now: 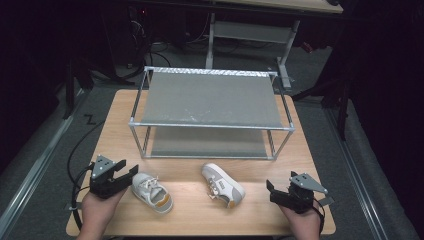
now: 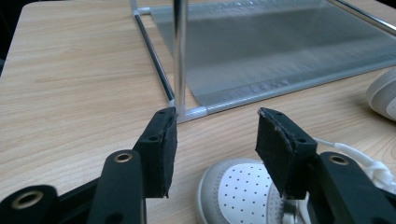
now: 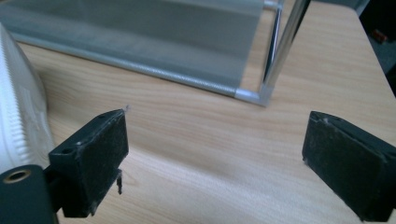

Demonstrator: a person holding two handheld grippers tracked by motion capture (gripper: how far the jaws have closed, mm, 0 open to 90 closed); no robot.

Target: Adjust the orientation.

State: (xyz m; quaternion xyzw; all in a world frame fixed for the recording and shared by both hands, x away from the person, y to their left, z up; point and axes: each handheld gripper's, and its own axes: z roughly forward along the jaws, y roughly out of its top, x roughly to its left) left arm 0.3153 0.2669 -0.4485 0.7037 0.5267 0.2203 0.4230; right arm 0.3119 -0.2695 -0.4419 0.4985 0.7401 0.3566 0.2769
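My left gripper (image 1: 131, 175) sits near the front left corner of the tabletop (image 1: 120, 115), jaws parted wide with nothing between them, and the left shoe (image 1: 152, 192) lies just beside its tips; in the left gripper view the toe of that shoe (image 2: 238, 193) shows below and between my jaws. My right gripper (image 1: 271, 190) rests near the front right corner, jaws spread wide and empty over bare wood. The right shoe (image 1: 223, 185) lies tilted between the two grippers, apart from the left shoe and a little apart from my right gripper. Behind both shoes stands the two-tier shoe rack (image 1: 210, 97), its front rail running across the middle of the tabletop. A strip of open wood separates the shoes from the rack's front legs, and bare margins run along both sides of the rack to the tabletop edges
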